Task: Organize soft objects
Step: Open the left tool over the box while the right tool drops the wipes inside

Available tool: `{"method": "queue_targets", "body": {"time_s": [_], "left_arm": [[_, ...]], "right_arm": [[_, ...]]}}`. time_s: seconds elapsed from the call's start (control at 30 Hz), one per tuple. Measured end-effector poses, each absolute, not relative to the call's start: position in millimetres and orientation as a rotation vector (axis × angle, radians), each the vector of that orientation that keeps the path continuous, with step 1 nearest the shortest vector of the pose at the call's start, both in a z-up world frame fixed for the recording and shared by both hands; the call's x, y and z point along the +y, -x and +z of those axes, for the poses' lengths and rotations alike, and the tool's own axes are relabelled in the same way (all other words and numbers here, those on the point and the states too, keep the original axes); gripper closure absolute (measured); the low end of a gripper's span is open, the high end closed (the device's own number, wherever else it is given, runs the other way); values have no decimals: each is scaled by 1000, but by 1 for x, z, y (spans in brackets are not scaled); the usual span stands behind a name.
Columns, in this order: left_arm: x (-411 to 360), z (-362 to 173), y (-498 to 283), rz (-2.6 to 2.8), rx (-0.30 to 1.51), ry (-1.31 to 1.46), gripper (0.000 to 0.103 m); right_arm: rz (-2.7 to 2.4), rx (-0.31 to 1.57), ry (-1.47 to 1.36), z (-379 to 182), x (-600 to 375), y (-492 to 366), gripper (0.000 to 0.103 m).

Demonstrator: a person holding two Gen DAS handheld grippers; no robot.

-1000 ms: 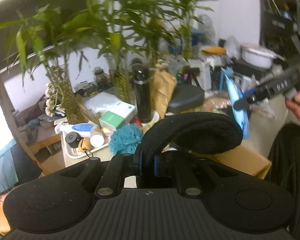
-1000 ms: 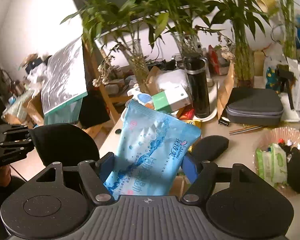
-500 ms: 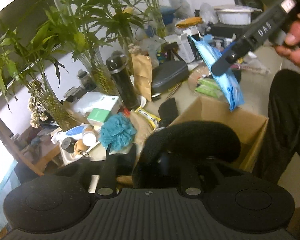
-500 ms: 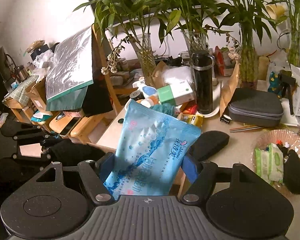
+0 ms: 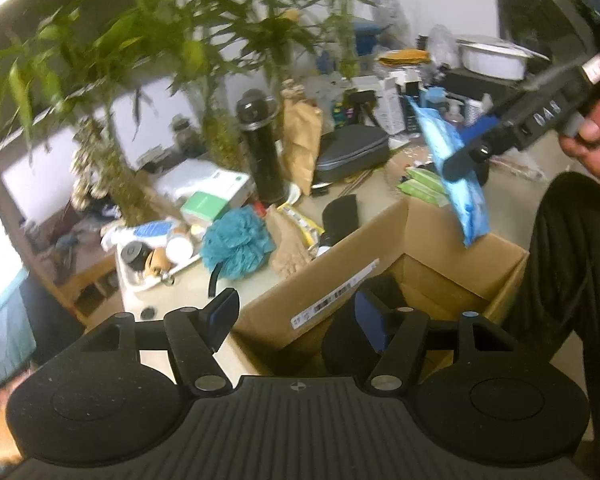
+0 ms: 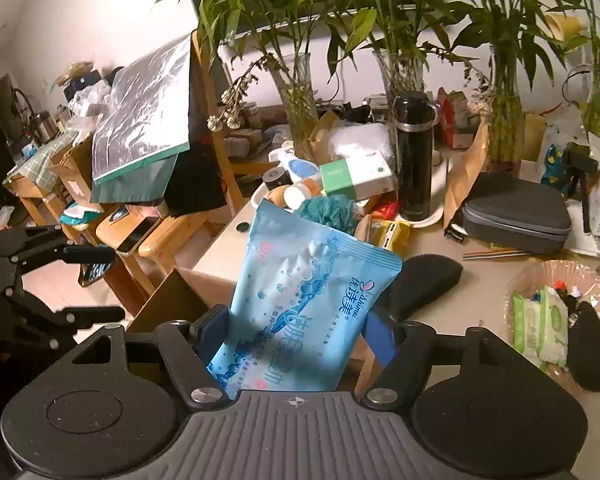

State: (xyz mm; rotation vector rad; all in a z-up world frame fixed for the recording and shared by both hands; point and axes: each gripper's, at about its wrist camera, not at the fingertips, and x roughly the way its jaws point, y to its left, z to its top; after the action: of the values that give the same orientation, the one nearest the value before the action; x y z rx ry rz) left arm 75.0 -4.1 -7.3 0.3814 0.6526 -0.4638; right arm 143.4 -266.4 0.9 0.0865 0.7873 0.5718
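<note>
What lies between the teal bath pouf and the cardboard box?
In the left wrist view, crumpled brown paper lies between the teal bath pouf and the cardboard box.

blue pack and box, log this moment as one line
left gripper: open over box | right gripper: shut on blue pack, held above box | black pad: in box

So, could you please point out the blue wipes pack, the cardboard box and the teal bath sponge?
blue wipes pack [image 6: 300,312]: right wrist view, middle of its printed face.
cardboard box [image 5: 340,280]: left wrist view, near outer wall.
teal bath sponge [image 5: 236,246]: left wrist view, centre of its mesh.
</note>
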Motion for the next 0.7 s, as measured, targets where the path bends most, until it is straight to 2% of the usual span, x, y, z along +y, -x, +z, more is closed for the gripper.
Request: {"method": "queue_targets", "body": {"time_s": [0.37, 0.5, 0.7], "left_arm": [[22, -12, -81, -385, 731, -186, 39], [28, -12, -84, -359, 742, -133, 39], [37, -12, -86, -325, 757, -78, 39]], "right_arm": [[588, 922, 61, -14, -233, -147, 27], [604, 950, 95, -21, -221, -145, 9], [612, 929, 101, -23, -217, -139, 0]]}}
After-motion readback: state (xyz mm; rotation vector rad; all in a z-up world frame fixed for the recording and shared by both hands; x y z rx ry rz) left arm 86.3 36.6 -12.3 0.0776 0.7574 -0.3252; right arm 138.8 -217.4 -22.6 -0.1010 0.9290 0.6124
